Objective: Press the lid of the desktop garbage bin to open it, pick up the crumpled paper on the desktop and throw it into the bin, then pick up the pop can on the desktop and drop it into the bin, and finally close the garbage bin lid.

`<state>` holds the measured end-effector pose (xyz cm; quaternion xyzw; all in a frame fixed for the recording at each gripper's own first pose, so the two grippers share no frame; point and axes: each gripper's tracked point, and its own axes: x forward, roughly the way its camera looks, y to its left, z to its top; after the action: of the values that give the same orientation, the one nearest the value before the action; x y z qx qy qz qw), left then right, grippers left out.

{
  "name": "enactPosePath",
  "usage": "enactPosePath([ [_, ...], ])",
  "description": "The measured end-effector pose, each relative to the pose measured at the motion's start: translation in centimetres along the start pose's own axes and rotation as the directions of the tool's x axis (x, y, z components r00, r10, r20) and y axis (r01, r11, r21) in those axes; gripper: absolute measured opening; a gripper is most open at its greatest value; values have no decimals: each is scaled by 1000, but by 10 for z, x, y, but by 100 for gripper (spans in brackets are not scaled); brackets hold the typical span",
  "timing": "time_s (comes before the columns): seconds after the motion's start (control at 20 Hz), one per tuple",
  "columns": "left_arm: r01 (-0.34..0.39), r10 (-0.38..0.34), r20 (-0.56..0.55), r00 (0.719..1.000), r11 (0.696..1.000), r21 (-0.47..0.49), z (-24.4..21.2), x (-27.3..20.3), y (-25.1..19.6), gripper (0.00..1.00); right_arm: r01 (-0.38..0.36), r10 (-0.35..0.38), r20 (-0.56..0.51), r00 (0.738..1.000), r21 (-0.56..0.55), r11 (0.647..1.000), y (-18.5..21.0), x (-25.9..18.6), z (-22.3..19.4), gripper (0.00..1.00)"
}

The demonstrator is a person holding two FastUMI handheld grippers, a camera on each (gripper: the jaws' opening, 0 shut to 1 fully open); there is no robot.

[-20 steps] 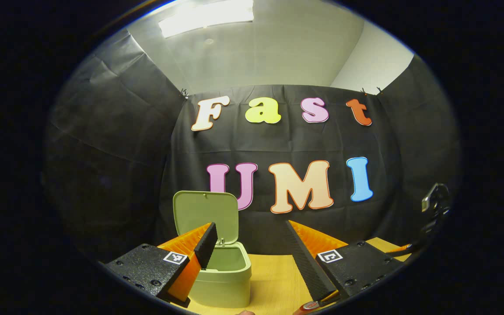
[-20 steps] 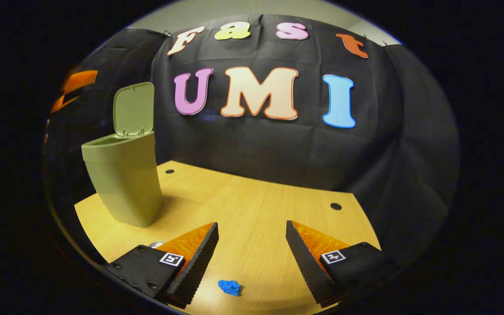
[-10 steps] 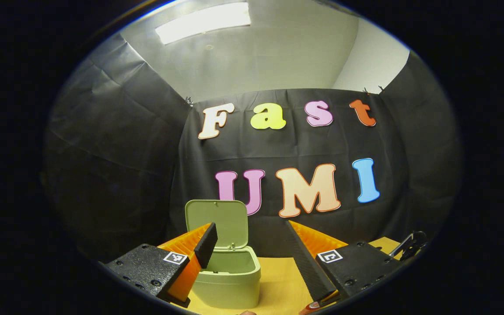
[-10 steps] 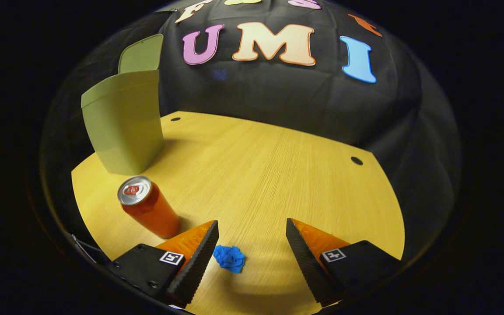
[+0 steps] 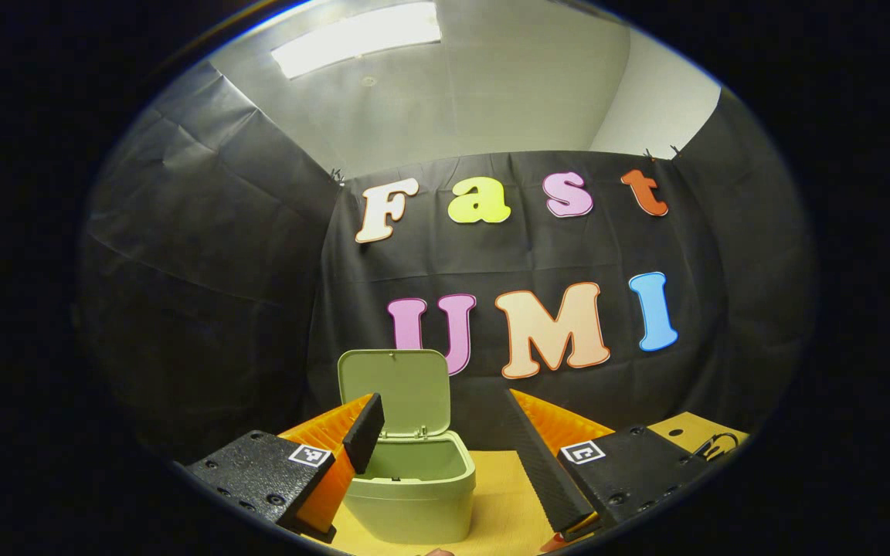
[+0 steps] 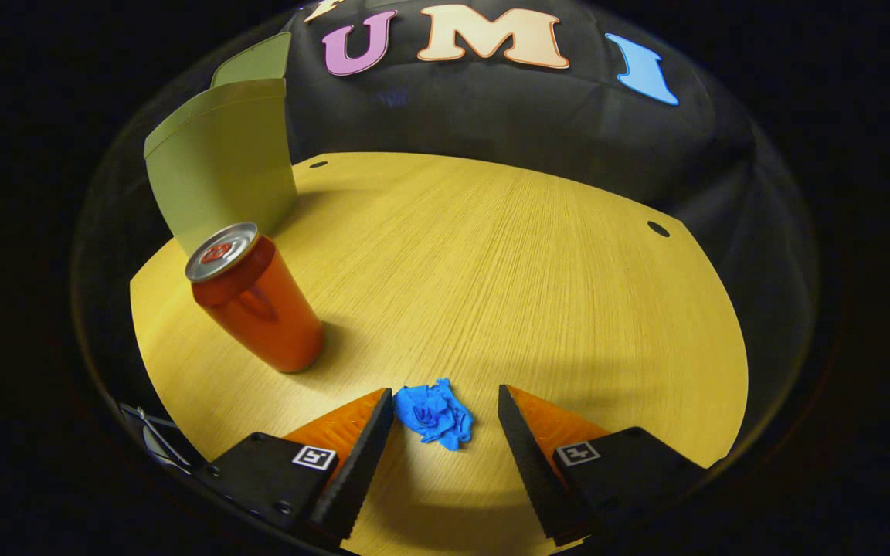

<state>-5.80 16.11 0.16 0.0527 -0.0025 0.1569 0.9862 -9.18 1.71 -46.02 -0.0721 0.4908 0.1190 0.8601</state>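
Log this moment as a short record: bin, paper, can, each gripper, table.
bin: pale green plastic desktop bin, lid raised upright
paper: crumpled blue paper ball on the table, between the right gripper's open fingers, not yet gripped
can: orange pop can, upright, in front of the bin
left gripper: open, holds nothing
table: light wooden tabletop

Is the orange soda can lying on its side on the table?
No, the soda can stands upright on the table, its silver top facing up.
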Motion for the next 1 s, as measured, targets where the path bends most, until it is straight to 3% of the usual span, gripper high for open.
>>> enactPosePath([
  [0.05,-3,3,0,1000,1000,0,0,0,2,92,-27,27,-11,1000,14,1000,7,0,-3,83],
  [0.2,-10,10,-4,1000,1000,-5,-2,-2,8,92,-22,22,0,1000,44,999,7,-1,3,28],
  [0.25,-11,11,-7,1000,1000,-8,-2,-2,9,92,-9,9,0,1000,48,999,6,-1,4,22],
  [0.3,-11,10,-9,1000,1000,-11,-4,-1,10,92,2,-1,-6,1000,51,999,3,-1,4,8],
  [0.45,-5,5,-12,1000,1000,-15,-4,-3,10,93,-1,-1,45,999,45,999,5,-10,24,6],
  [0.65,-2,2,-4,1000,1000,-14,-2,-4,14,92,5,-8,183,983,16,1000,7,-30,86,5],
  [1.0,-10,10,-13,1000,1000,-15,-7,-6,31,92,-28,19,402,915,16,999,34,-74,199,5],
])
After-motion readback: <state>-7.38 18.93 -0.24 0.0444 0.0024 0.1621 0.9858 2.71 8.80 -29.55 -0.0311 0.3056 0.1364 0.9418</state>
